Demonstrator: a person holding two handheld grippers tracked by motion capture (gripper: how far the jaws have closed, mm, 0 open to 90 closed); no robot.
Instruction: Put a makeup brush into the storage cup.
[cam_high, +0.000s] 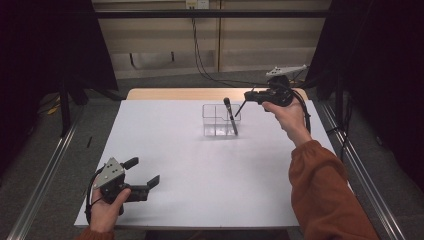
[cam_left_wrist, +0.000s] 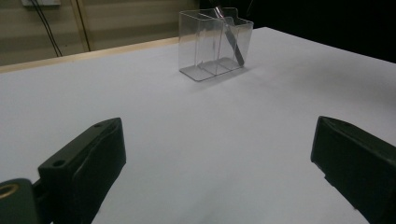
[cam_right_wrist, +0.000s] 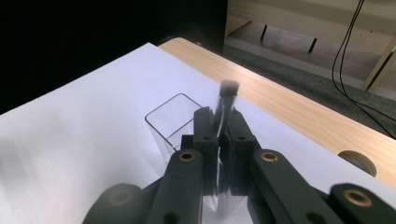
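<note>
High view: right gripper (cam_high: 246, 98) clamps a pen (cam_high: 231, 117) standing tilted in the clear box (cam_high: 214, 120), probably so it drops in cleanly; left gripper (cam_high: 142, 171) rests spread apart on the table (cam_high: 200, 175).

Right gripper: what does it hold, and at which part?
The right gripper is shut on the pen, on the shaft just below its dark top; the pen's lower end stands in the box.
</note>
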